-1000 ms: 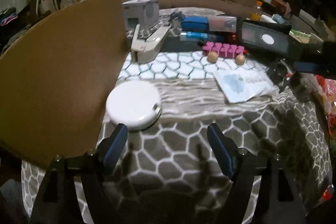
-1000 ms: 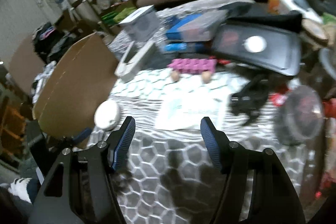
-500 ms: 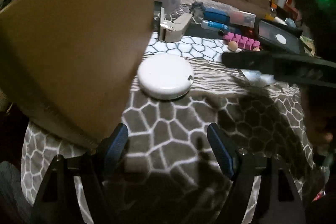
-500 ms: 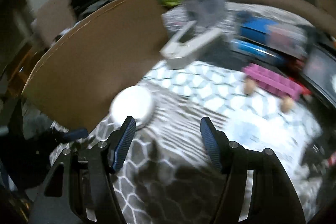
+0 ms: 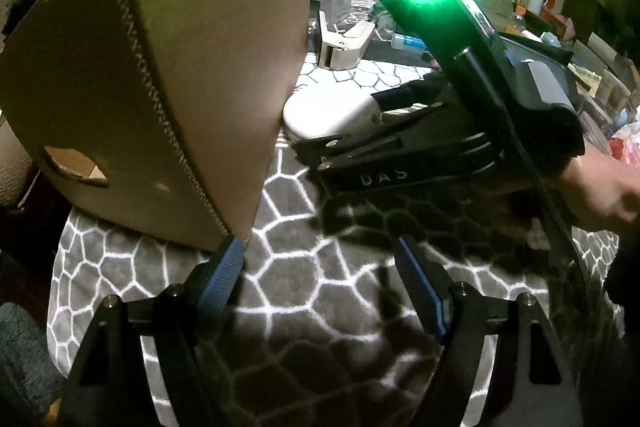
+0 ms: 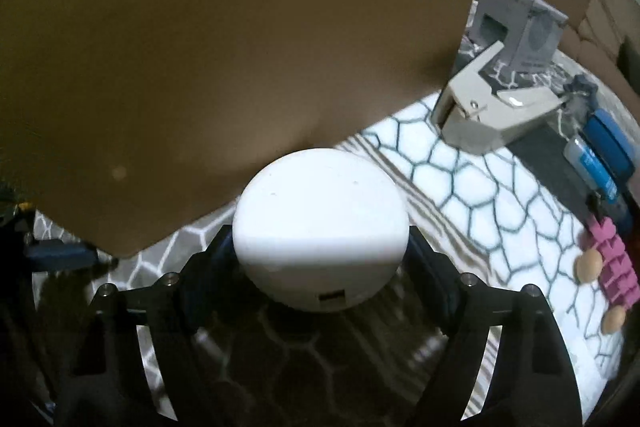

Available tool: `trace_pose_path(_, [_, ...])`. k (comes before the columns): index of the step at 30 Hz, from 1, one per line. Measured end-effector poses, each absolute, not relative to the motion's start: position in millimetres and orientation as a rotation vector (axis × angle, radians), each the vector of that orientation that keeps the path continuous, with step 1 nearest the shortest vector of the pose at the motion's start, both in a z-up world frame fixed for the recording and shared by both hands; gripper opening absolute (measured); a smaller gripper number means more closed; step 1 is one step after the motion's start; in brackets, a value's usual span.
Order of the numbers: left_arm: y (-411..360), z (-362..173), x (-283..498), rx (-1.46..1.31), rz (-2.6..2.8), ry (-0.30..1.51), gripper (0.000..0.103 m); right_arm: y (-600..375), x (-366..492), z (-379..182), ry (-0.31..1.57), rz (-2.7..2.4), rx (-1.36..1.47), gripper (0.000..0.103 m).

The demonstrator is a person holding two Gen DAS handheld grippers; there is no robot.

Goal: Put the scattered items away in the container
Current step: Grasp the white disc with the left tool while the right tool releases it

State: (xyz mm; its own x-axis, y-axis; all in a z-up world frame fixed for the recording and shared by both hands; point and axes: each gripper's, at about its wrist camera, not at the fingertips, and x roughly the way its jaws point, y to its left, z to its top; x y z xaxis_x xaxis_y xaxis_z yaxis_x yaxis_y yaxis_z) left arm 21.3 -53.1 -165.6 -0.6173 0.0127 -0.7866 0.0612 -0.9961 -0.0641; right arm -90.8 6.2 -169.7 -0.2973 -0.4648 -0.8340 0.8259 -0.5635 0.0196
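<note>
- While its jaws are opening, the right hand-held gripper [image 6: 320,251] straddles the white round disc-shaped device [image 6: 320,223], whose sides sit between the two fingers; whether the pads touch it cannot be told, as the disc hides them.
- In the left wrist view the right hand-held gripper [image 5: 336,131] comes in from the right, held by a person's hand [image 5: 600,187], with a green light glowing on its black body.
- The left hand-held gripper [image 5: 320,263] stands wide with nothing between its blue-padded fingers; its left fingertip lies just beside the lower corner of the cardboard box [image 5: 168,87].
- The white round disc-shaped device [image 5: 332,111] is smooth, matte and domed, with a small rectangular slot in its near edge; it lies on the blanket just beside the box wall.
- The cardboard box is plain brown, with a corrugated edge and a cut handle hole; its inside is hidden.
- The blanket [image 5: 304,291] is grey and soft, with a white honeycomb pattern.
- Further out lie a beige hole punch [image 6: 496,115], a grey carton [image 6: 520,23], a blue-labelled bottle [image 6: 592,167], a pink ridged block [image 6: 616,263] and two tan balls [image 6: 589,264], the far ones blurred and cut off at the edge.
</note>
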Motion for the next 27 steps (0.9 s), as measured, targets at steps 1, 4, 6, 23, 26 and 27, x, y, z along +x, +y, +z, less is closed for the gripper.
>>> trace_pose_path(1, [-54, -165, 22, 1.362, -2.800, 0.135, 0.079, 9, -89, -169, 0.552, -1.948, 1.061, 0.080])
trace_pose_path(4, [-55, -162, 24, 1.356, -2.813, 0.157, 0.079, 23, -80, -166, 0.601, -1.943, 1.064, 0.080])
trace_pose_path(6, [-53, -159, 25, 1.350, -2.822, 0.164, 0.079, 42, -72, -162, 0.623, -1.940, 1.080, 0.080])
trace_pose_path(23, [50, -159, 16, 1.237, -3.008, -0.023, 0.079, 230, -40, -70, 0.169, -2.239, 1.079, 0.102])
trace_pose_path(26, [61, -176, 6, 1.284, -2.996, -0.038, 0.079, 246, -51, -57, 0.097, -2.326, 1.066, 0.102])
trace_pose_path(27, [63, -180, 1, 1.326, -2.981, -0.023, 0.079, 247, -53, -57, 0.094, -2.335, 1.072, 0.102])
